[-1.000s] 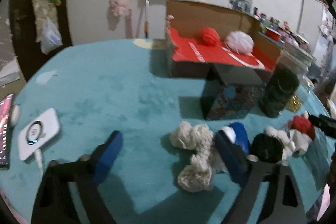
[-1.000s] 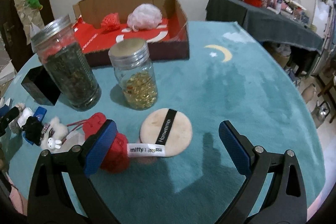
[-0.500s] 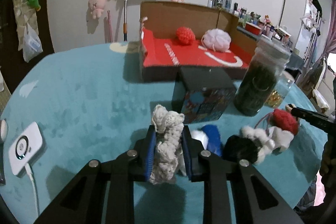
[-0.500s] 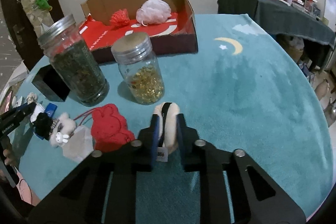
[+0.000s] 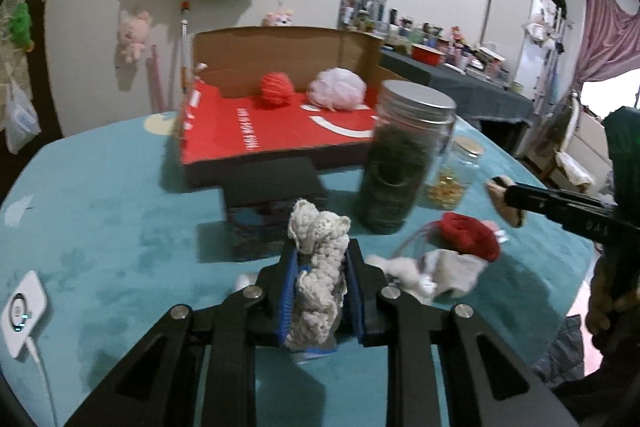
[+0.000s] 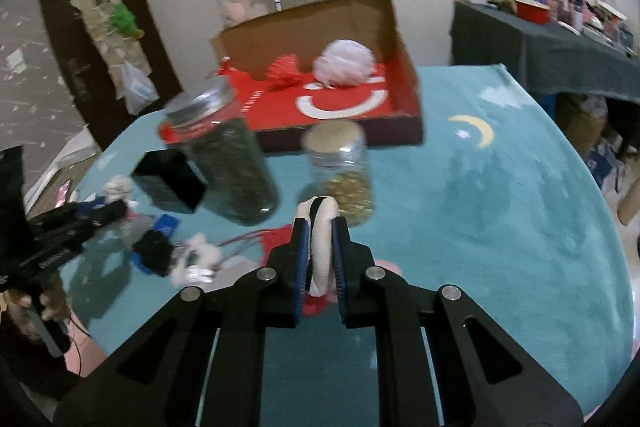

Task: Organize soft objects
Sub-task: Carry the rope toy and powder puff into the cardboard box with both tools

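My left gripper [image 5: 320, 291] is shut on a cream crocheted toy [image 5: 320, 267] and holds it above the teal table. My right gripper [image 6: 320, 251] is shut on a beige powder puff [image 6: 321, 247], also raised; it shows at the right in the left wrist view [image 5: 505, 201]. The cardboard box with a red floor [image 5: 256, 137] stands behind, holding a red pom ball [image 5: 276, 94] and a pink mesh puff [image 5: 337, 94]. A red knitted toy [image 5: 468, 237] and a white plush [image 5: 404, 271] lie on the table.
A tall jar of dark leaves [image 5: 404, 163], a small jar of yellow capsules [image 5: 452, 175] and a black box [image 5: 276, 203] stand before the cardboard box. A white charger [image 5: 22, 311] lies at the left. A black plush [image 6: 154, 253] lies left of the right gripper.
Both grippers were open over their objects, then closed on the crocheted toy and the powder puff. Both have since risen with them and moved toward the box.
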`<state>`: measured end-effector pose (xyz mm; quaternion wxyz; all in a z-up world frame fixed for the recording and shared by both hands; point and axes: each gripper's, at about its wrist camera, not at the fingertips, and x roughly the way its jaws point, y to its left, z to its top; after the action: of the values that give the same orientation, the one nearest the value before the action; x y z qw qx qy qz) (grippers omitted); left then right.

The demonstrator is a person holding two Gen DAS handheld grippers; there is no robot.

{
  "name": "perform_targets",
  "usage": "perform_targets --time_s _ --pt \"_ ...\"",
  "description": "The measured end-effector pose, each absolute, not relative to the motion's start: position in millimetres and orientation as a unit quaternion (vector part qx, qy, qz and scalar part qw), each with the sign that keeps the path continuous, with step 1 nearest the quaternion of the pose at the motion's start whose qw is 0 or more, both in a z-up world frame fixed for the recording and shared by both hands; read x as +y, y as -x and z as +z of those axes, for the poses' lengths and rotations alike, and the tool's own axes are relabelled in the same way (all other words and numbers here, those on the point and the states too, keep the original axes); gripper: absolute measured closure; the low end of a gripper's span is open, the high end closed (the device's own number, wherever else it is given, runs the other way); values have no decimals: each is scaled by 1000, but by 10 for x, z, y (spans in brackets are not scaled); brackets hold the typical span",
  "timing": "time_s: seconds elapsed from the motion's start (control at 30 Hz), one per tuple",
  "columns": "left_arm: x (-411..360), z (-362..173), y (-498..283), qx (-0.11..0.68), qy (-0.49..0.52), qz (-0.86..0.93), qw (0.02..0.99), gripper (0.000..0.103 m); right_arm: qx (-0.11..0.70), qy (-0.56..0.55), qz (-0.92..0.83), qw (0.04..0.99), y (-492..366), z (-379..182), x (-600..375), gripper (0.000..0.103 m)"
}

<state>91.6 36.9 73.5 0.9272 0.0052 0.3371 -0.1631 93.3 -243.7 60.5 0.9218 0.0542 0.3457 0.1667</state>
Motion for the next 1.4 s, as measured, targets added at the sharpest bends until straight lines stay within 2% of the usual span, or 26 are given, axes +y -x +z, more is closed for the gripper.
perform_targets --time_s 0.63,1.4 --pt "-55 612 -1092 357 2 -231 905 81 356 -52 255 897 -1045 562 -1998 92" --pt "837 754 -1040 371 60 -148 915 81 365 -88 213 902 -1061 582 -2515 92"
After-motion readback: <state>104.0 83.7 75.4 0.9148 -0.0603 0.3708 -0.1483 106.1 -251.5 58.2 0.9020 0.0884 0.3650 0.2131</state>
